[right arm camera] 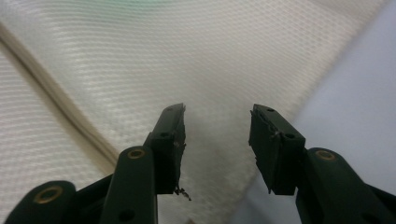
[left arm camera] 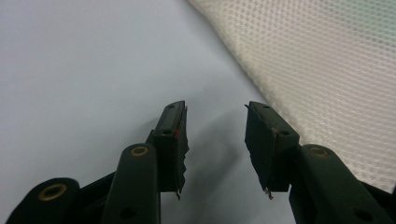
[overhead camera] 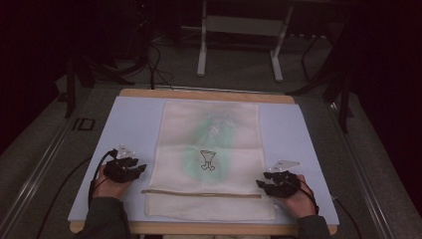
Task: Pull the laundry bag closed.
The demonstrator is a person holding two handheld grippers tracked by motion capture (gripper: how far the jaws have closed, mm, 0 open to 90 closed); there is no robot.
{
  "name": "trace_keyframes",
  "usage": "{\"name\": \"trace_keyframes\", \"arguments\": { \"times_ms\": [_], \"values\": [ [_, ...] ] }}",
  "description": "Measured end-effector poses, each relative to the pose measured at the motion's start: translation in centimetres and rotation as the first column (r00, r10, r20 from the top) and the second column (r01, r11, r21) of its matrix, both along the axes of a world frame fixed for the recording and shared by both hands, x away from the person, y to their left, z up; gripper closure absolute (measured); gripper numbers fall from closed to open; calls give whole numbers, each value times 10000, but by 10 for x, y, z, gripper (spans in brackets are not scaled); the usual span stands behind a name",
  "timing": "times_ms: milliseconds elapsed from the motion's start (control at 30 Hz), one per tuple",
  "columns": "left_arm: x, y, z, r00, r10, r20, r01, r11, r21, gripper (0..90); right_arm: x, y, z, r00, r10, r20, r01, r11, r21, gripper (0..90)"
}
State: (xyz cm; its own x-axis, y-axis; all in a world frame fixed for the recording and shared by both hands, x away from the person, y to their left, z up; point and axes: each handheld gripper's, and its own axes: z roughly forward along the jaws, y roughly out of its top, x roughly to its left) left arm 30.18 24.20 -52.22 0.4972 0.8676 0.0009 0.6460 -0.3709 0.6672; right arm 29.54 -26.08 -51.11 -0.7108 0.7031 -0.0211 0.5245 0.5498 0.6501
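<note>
With the cream towel (overhead camera: 208,159) lying flat mid-counter and both the left gripper (overhead camera: 130,166) and right gripper (overhead camera: 268,180) standing wide and empty beside its near folded band, each should probably pinch its own edge evenly before lifting.

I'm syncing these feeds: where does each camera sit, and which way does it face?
High view: above the person's side, looking forward and down on the cloth; both hands show.
Left gripper view: on the left tool, aimed at the mat; open jaws.
Right gripper view: on the right tool, over cloth; open jaws.
All share the cloth.
</note>
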Motion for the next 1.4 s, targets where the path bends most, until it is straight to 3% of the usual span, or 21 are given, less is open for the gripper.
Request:
{"name": "trace_keyframes", "arguments": {
  "times_ms": [300,500,967,1167,1400],
  "values": [
    [0,-3,1,9995,-299,114,301,9994,-184,582,-1,23,11,9963,860,-98,-859,9963,25,515],
    [1,-2,1,9995,-298,68,300,9990,-323,591,0,40,9,9912,1302,-226,-1305,9913,-140,486],
    [3,-4,1,9989,-449,101,452,9984,-341,591,-2,76,14,9693,2435,-348,-2439,9698,-74,472],
    [1,-3,3,9986,-381,354,393,9987,-339,592,-3,90,16,9621,2716,-258,-2721,9622,-138,483],
    [1,-6,2,9981,-547,279,554,9981,-261,590,-3,111,15,9446,3280,-163,-3282,9444,-177,487]
  ]
}}
